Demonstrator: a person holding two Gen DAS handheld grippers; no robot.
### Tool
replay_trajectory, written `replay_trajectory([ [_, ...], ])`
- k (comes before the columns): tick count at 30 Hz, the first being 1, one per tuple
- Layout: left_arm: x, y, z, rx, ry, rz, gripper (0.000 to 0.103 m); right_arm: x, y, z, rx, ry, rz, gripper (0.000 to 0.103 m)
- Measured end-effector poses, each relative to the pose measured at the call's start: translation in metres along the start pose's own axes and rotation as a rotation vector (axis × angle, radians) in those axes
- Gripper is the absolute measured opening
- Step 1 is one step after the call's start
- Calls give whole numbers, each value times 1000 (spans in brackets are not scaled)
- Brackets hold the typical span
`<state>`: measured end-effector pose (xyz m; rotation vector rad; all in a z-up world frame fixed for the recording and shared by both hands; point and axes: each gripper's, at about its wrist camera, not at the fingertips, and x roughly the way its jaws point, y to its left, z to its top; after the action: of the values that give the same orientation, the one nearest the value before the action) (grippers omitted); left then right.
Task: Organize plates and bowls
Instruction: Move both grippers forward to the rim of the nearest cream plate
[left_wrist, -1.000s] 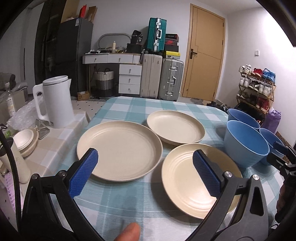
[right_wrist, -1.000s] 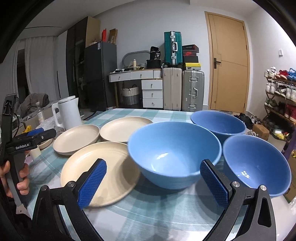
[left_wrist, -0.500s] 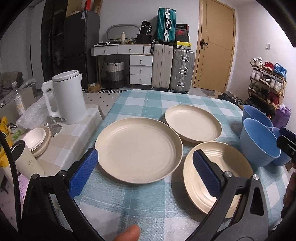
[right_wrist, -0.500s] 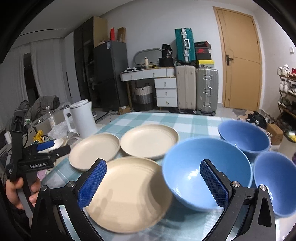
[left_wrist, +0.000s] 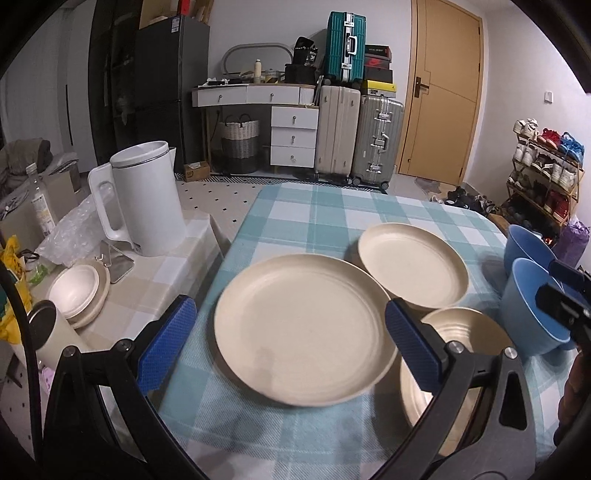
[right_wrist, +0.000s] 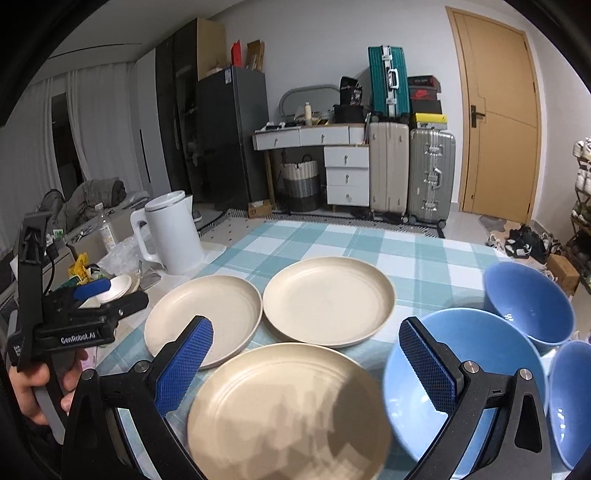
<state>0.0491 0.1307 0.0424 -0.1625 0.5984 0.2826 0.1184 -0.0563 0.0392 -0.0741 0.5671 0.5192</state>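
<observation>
Three cream plates lie on the teal checked tablecloth (left_wrist: 325, 210). In the left wrist view the large left plate (left_wrist: 306, 332) sits between my open fingers, with the far plate (left_wrist: 412, 264) and the near ridged plate (left_wrist: 465, 332) to its right. My left gripper (left_wrist: 291, 343) is open and empty above the table's near edge. In the right wrist view my right gripper (right_wrist: 306, 363) is open and empty over the near ridged plate (right_wrist: 288, 410). Three blue bowls stand right: near (right_wrist: 413, 398), far (right_wrist: 528, 299), rightmost (right_wrist: 570, 398).
A white kettle (left_wrist: 142, 199) stands on a side table to the left with small white dishes (left_wrist: 75, 293) and a cup (left_wrist: 48, 332). Suitcases, drawers and a door are behind the table. A shoe rack (left_wrist: 546, 173) stands at the right.
Both grippers have swung left and pulled back. The left plate has come to sit centred between my left fingers; the ridged plate has come under my right gripper in place of the blue bowl.
</observation>
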Motion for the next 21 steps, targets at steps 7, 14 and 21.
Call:
replay_trajectory([
  [7, 27, 25, 0, -46, 47, 0, 102, 33, 15, 6, -19, 52, 19, 103],
  [14, 53, 46, -11, -72, 88, 11, 102, 63, 29, 6, -25, 99, 50, 103],
  [21, 78, 64, -23, -106, 142, 30, 102, 90, 40, 5, -15, 143, 66, 102],
])
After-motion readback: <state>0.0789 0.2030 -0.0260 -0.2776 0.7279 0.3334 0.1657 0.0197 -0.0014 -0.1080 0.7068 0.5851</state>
